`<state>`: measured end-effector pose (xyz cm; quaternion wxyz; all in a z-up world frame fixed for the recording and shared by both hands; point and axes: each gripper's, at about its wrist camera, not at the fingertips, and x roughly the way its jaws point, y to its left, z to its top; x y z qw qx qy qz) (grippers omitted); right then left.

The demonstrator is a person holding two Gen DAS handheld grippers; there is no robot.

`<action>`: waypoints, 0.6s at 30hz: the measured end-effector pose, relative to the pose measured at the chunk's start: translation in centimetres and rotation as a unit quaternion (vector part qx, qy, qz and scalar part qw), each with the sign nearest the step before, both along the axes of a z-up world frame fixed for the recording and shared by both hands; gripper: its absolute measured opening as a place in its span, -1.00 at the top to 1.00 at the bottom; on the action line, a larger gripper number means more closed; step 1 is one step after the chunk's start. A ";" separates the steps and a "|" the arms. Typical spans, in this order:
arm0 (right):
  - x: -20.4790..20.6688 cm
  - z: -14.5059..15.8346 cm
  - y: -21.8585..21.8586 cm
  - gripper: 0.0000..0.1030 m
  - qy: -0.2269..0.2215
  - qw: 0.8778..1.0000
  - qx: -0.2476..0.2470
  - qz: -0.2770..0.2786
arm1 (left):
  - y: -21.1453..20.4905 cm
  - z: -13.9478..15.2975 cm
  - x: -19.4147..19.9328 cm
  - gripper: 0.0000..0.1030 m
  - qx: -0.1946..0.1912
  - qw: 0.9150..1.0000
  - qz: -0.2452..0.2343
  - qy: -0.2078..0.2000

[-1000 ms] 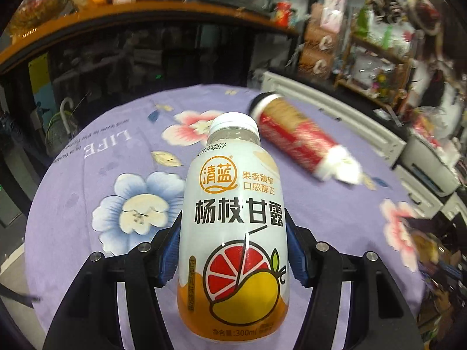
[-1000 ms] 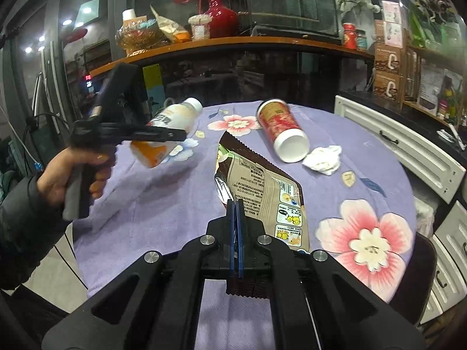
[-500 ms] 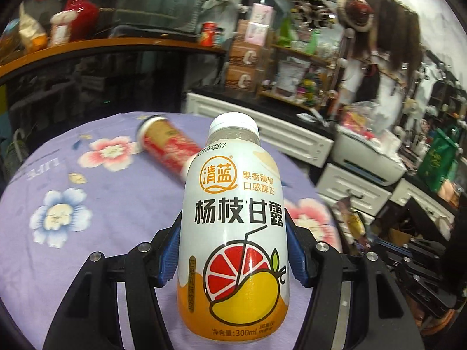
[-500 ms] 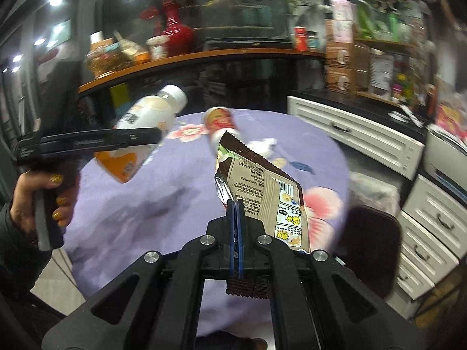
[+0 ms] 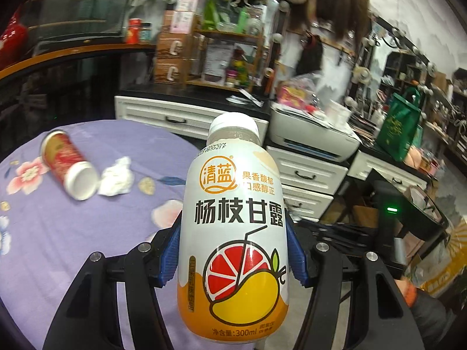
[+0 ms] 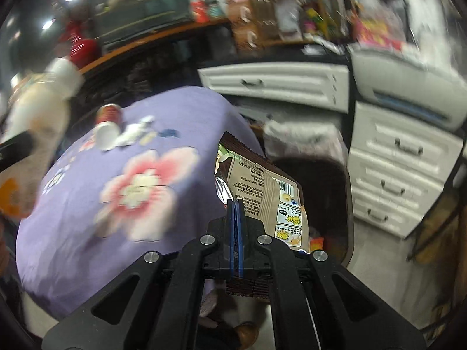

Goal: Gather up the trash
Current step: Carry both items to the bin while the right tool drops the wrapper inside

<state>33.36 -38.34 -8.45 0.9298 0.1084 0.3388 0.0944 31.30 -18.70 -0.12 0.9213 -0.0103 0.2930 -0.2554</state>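
Above the purple floral tabletop (image 5: 73, 233), the left tool (image 5: 233, 250) clamps a juice bottle (image 5: 233, 233); the right tool (image 6: 236, 227) pinches a snack wrapper (image 6: 262, 192).

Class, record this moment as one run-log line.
left gripper: shut on bottle | right gripper: shut on snack bag | on table: cup, tissue

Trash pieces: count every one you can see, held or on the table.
4: bottle in left gripper, snack bag in right gripper, red cup and crumpled tissue on table. More may be hidden.
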 end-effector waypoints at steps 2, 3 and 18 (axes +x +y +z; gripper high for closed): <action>1.5 -1.7 -0.7 0.96 0.015 1.000 0.012 -0.007 | -1.2 -0.4 0.2 -0.17 0.004 1.000 -0.010 0.003; 1.9 -2.4 -0.9 0.96 0.020 1.000 0.018 -0.010 | -1.7 -0.6 0.3 -0.17 0.006 1.000 -0.015 0.005; 9.3 -11.4 -2.0 0.69 0.083 0.995 0.030 -0.039 | -6.4 -3.7 1.2 -0.17 0.026 0.998 -0.051 0.038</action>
